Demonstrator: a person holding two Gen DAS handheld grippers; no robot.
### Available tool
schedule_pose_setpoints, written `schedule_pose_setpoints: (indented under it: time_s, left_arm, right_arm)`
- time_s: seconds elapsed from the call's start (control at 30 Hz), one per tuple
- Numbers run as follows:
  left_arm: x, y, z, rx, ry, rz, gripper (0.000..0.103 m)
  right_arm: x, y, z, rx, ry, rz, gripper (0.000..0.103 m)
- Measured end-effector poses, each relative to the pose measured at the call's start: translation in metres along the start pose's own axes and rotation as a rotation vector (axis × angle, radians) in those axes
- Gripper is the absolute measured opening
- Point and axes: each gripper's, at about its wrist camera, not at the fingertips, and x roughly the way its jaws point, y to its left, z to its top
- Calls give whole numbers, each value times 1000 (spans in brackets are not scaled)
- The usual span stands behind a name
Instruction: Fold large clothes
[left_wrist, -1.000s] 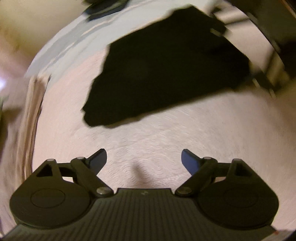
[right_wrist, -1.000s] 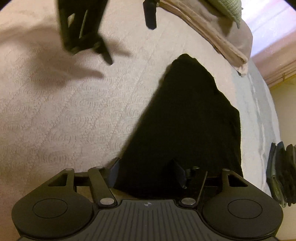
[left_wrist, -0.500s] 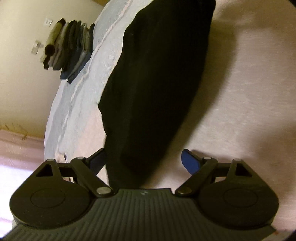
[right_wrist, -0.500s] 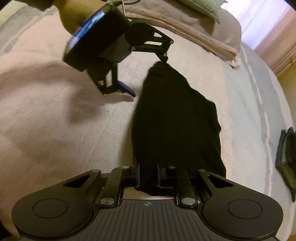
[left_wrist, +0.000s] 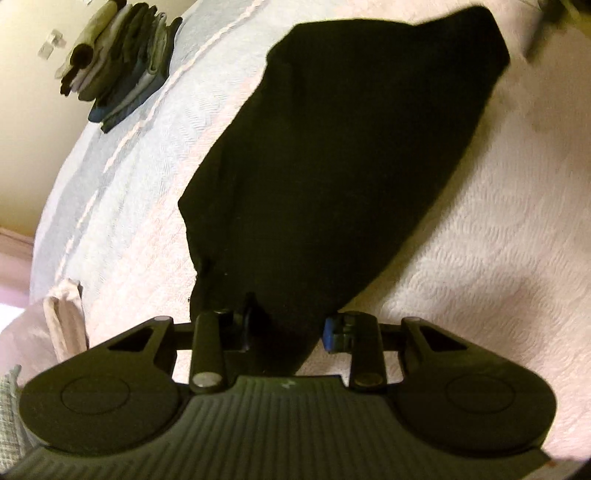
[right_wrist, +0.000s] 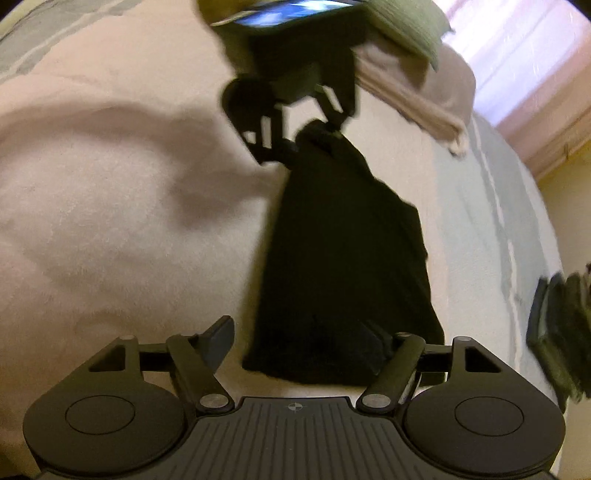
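Observation:
A black garment lies in a long folded strip on the pale quilted bed cover. My left gripper is shut on one bunched end of it, cloth pinched between the pads. In the right wrist view that same left gripper holds the far end of the black garment, slightly raised. My right gripper stands open, its fingers either side of the near end, which rests on the bed cover.
A stack of folded clothes sits near the bed's far edge by the wall, blurred in the right wrist view as the stack. A beige blanket and a green pillow lie beyond the left gripper.
My right gripper, shut on the garment's near end half a second ago, has opened and let it go. My left gripper has shut on the far end.

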Motion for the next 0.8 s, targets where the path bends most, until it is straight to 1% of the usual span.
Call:
schedule_pose_setpoints:
  time_s: [0.1, 0.17, 0.2, 0.23, 0.27, 0.3, 0.33, 0.43, 0.5, 0.57, 0.63, 0.73, 0.8]
  left_arm:
    - [-3, 6, 4, -35, 7, -21, 29]
    - [-6, 2, 2, -57, 9, -26, 29]
    - [-9, -2, -2, -64, 10, -28, 29]
    - [-12, -5, -2, -72, 10, -29, 29]
    - [-13, -6, -3, -80, 9, -31, 28]
    - [-15, -8, -3, -92, 7, -33, 28]
    - [-17, -9, -3, -109, 10, -33, 26]
    - [-35, -13, 1, -176, 17, -43, 23]
    - [-56, -22, 10, -216, 26, -48, 20]
    - [-78, -36, 23, -276, 36, -54, 19]
    - [-99, -53, 38, -336, 42, -46, 19]
    - [-113, -86, 67, -397, 54, -6, 18]
    - [-110, -106, 83, -432, 80, 32, 18]
  right_arm:
    - [28, 21, 7, -55, 33, -84, 69]
    - [52, 29, 6, -95, 88, -122, 69]
    - [63, 31, 1, -108, 117, -146, 66]
    - [71, 31, -5, -123, 143, -165, 52]
    - [74, 28, -11, -135, 150, -152, 46]
    - [71, 24, -15, -131, 138, -136, 35]
    - [63, 18, -18, -134, 121, -130, 21]
    - [36, -6, -25, -148, 86, -105, 19]
    - [17, -29, -32, -164, 67, -57, 18]
    - [-3, -49, -44, -203, 35, -14, 18]
    - [-16, -67, -58, -268, 12, 8, 18]
    - [-23, -84, -81, -313, 15, 53, 18]
    - [-21, -93, -91, -329, 13, 99, 18]
